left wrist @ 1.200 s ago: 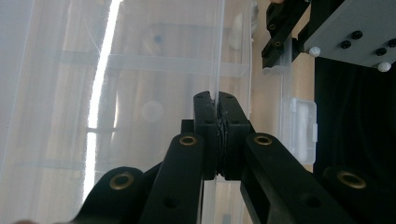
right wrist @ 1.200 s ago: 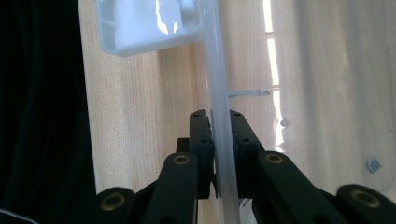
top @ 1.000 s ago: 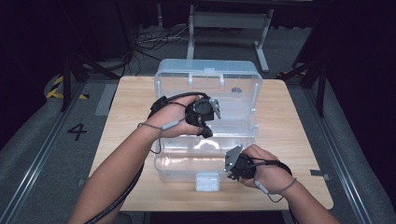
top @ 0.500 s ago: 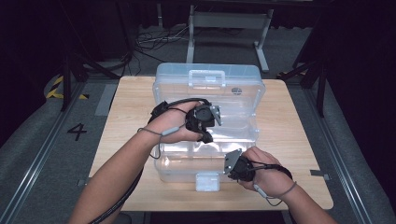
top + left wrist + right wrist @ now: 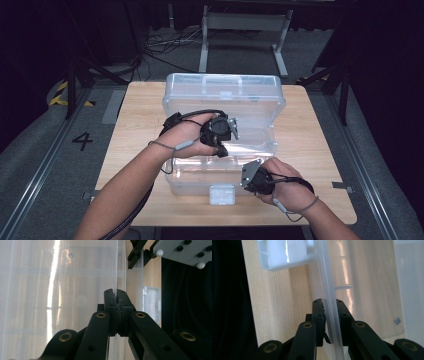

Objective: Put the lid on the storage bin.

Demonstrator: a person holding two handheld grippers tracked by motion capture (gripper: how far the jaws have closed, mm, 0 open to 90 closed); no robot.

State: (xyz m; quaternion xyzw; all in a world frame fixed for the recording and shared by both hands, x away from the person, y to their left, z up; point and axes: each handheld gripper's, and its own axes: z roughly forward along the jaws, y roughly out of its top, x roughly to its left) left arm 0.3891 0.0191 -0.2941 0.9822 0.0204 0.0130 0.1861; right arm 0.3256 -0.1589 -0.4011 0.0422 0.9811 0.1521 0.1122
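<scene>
Right now you have both grippers pinched onto thin clear walls of the plastic storage box (image 5: 222, 107), which sits open in the middle of the wooden table (image 5: 320, 150). Your left gripper (image 5: 220, 136), over the centre of the box, has its jaws pressed together on a see-through edge (image 5: 115, 277) that runs up between the pads in the left gripper view. Your right gripper (image 5: 250, 176), toward 5 o'clock of the box, is clamped on the front rim (image 5: 329, 307); the white latch (image 5: 222, 194) hangs off that rim at 6 o'clock.

The risk, as I judge it, lies in how little plastic each pad covers. The wall is smooth and flexes, so a pull that is not in line with the panel could make it slide out of the jaws or bow and spring back. If your hands move at different rates, the box may twist or skid across the table, since I see nothing else pinning it. Keep clear of the latch with your right hand, as catching it could snag the rim.
</scene>
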